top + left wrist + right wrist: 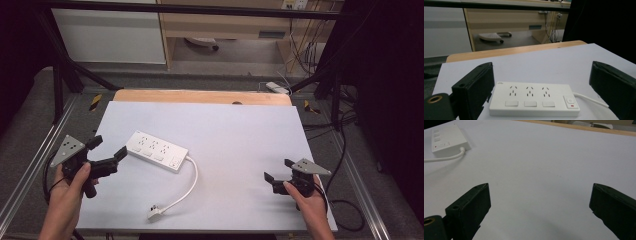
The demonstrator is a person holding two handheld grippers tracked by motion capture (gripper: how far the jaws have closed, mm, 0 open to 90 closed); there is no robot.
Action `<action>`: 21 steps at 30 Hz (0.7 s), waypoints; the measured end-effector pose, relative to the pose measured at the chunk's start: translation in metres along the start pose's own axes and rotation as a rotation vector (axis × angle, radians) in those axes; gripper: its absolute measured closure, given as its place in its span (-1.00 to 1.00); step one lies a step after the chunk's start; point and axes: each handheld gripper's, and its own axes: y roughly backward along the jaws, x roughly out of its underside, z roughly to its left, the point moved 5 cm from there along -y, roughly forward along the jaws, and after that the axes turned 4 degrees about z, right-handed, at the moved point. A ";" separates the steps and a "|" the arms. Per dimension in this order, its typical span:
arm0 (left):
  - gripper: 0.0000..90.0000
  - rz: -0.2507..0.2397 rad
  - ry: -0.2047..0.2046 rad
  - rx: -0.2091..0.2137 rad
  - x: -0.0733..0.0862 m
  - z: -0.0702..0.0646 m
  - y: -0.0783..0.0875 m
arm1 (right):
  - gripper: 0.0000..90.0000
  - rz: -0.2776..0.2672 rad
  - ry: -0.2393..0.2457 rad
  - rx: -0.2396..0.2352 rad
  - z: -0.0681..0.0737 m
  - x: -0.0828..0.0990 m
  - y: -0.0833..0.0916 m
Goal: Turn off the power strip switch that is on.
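The power strip [156, 151] lies flat on the white counter [240, 130], left of the middle, set at a slant with its switch end toward the near right. We see three sockets on its top face, each with a white button below, and a rocker switch with a small red mark at the end where the cord leaves. Its white cord [189, 185] curves toward the near edge and ends in a plug [155, 215] lying on the counter. We hold the left gripper [106, 151] just left of the power strip, jaws spread wide and holding nothing; in the left gripper view the power strip [534, 98] sits between and beyond the two jaws, untouched. The right gripper [278, 170] hovers over the near right part of the counter, well apart from the power strip, its jaws also wide open and empty
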 end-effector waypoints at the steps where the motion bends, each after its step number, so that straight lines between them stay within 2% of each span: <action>1: -0.86 0.003 0.001 0.002 0.002 0.001 0.001 | -0.91 0.000 0.000 0.000 0.000 0.000 0.000; 13: -0.86 0.005 -0.009 -0.001 0.024 0.005 0.010 | -0.91 0.001 0.001 0.001 0.000 0.000 0.000; 21: -0.86 0.042 -0.018 0.017 0.054 0.002 0.004 | -0.91 -0.002 -0.001 0.000 0.000 0.000 0.000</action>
